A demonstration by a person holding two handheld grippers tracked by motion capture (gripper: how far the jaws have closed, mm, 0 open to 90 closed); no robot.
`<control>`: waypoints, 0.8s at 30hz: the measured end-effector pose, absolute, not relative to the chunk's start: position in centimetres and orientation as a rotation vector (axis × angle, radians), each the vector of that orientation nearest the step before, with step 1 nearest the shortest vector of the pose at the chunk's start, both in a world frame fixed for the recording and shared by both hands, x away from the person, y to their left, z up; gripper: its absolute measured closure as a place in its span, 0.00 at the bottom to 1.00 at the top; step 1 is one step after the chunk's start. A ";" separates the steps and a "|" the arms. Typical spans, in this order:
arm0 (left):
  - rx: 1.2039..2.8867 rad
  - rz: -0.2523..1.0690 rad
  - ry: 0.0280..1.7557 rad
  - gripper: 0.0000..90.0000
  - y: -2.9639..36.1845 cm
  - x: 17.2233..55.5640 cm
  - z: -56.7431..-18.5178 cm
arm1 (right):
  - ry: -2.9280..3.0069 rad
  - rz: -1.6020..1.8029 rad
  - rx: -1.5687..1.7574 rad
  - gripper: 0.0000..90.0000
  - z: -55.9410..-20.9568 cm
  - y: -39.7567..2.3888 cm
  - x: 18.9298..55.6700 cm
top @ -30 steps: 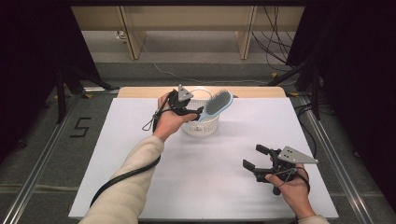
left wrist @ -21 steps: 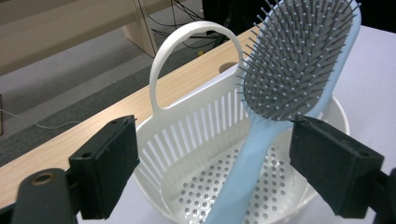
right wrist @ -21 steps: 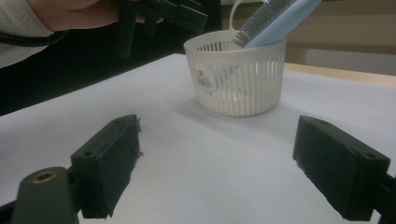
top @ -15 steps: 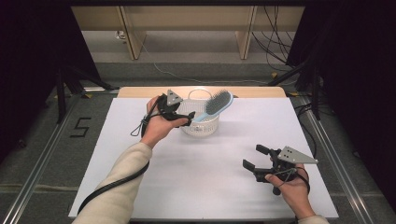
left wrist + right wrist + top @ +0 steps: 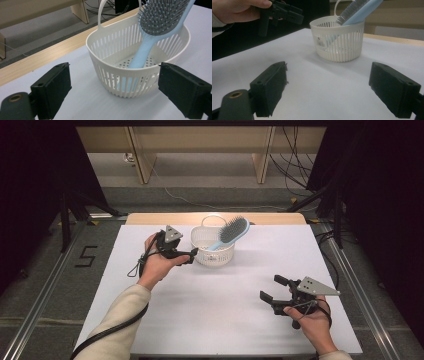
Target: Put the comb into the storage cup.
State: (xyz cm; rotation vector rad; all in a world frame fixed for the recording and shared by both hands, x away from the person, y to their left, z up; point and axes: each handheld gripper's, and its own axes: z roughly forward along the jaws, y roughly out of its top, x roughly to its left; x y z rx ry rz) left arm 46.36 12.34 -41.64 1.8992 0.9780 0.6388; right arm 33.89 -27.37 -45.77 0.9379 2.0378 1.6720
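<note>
Beside basket point(image 5: 214, 251) — left gripper point(image 5: 192, 255) just opened wide, empty | hairbrush point(image 5: 231, 232) handle half-hidden inside | right gripper point(image 5: 272, 290) wide, empty

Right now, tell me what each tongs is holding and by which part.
Nothing is held. The left tongs stand open beside the white slotted plastic basket, where the light blue hairbrush leans. The right tongs are open over the white table.

You see a pale blue hairbrush point(image 5: 231, 232) with grey bristles, a white slotted basket point(image 5: 214, 251), a white desk point(image 5: 225, 315)
</note>
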 end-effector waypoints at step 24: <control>1.874 0.607 0.989 0.12 14.8 43.7 -42.8 | 2.036 1.666 0.943 0.17 -45.8 -27.4 33.9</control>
